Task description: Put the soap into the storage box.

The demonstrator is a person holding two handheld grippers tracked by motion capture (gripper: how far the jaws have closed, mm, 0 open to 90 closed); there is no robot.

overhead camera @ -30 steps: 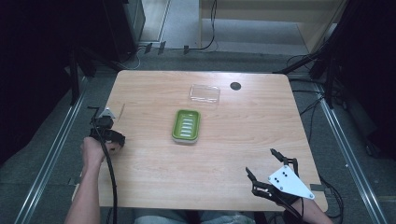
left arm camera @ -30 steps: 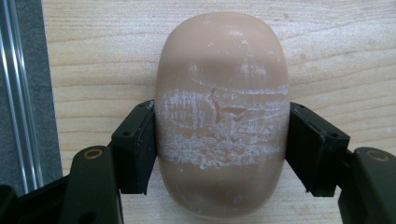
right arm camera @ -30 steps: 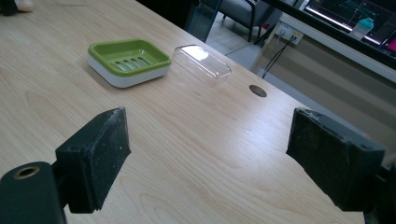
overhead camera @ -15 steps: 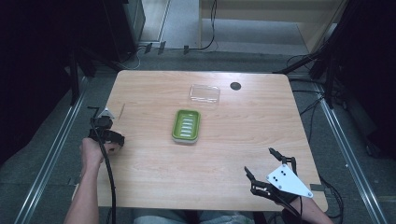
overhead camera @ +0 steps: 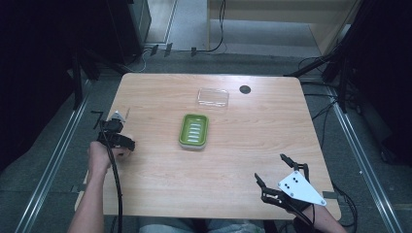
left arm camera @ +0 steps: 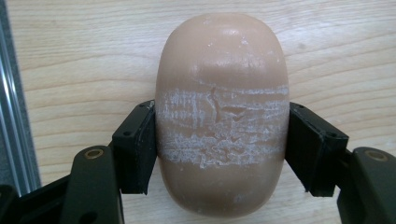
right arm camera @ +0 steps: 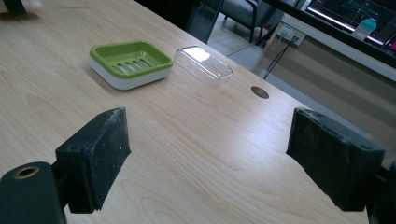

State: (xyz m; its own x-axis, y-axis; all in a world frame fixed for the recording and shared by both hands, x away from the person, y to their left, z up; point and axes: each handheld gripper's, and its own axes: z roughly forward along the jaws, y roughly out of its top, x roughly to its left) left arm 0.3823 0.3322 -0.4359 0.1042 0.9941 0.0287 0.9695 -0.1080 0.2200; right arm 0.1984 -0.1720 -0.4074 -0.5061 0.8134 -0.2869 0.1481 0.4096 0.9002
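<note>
A tan oval bar of soap (left arm camera: 222,70), its middle scuffed white, sits between the two black pads (left arm camera: 135,149) of my left gripper (left arm camera: 219,144), which is shut on its sides over the wooden tabletop. In the high view the left gripper (overhead camera: 116,133) is at the table's left edge, held by a hand. My right gripper (overhead camera: 269,166) rests near the front right corner, jaws wide apart with nothing between them (right arm camera: 210,154). A green soap dish (overhead camera: 194,131) (right arm camera: 130,63) lies at the table's middle.
A clear plastic lid (overhead camera: 213,97) (right arm camera: 203,65) lies behind the dish, and a dark round hole (overhead camera: 245,89) is set in the table beside it. A metal rail (left arm camera: 14,116) runs just off the table's left edge. Cables trail from both grippers.
</note>
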